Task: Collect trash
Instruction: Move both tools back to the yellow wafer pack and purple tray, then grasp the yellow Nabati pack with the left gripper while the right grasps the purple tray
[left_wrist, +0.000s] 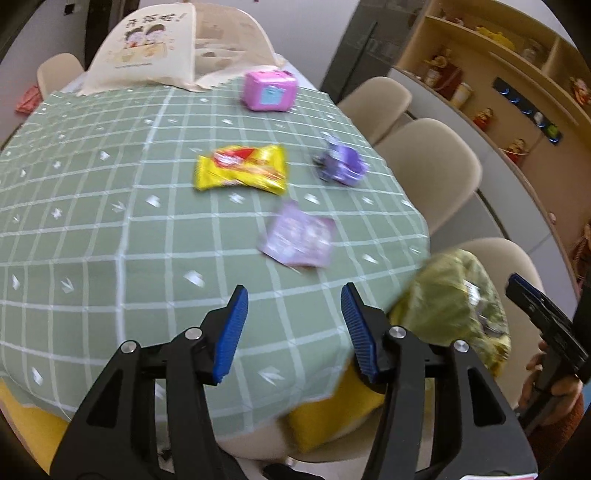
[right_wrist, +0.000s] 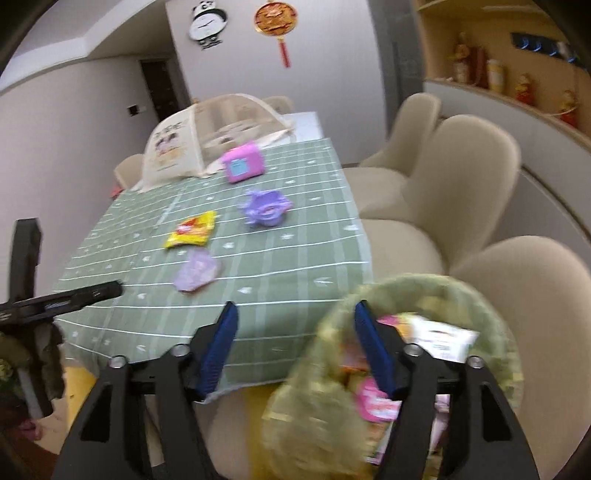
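A yellow snack wrapper (left_wrist: 242, 168) and a pale purple wrapper (left_wrist: 298, 236) lie on the green checked tablecloth (left_wrist: 92, 221). They also show in the right wrist view, yellow wrapper (right_wrist: 192, 229), purple wrapper (right_wrist: 197, 270). A yellow-green trash bag (right_wrist: 399, 354) with several wrappers inside hangs off the table's near right corner; it also shows in the left wrist view (left_wrist: 454, 306). My left gripper (left_wrist: 293, 295) is open and empty above the table's near edge. My right gripper (right_wrist: 293, 312) is open and empty, its right finger over the bag's mouth.
A purple toy (left_wrist: 341, 162) and a pink box (left_wrist: 269, 90) sit further back on the table. A mesh food cover (left_wrist: 177, 48) stands at the far end. Beige chairs (right_wrist: 461, 192) line the right side. Shelves with figurines (left_wrist: 491, 85) are beyond.
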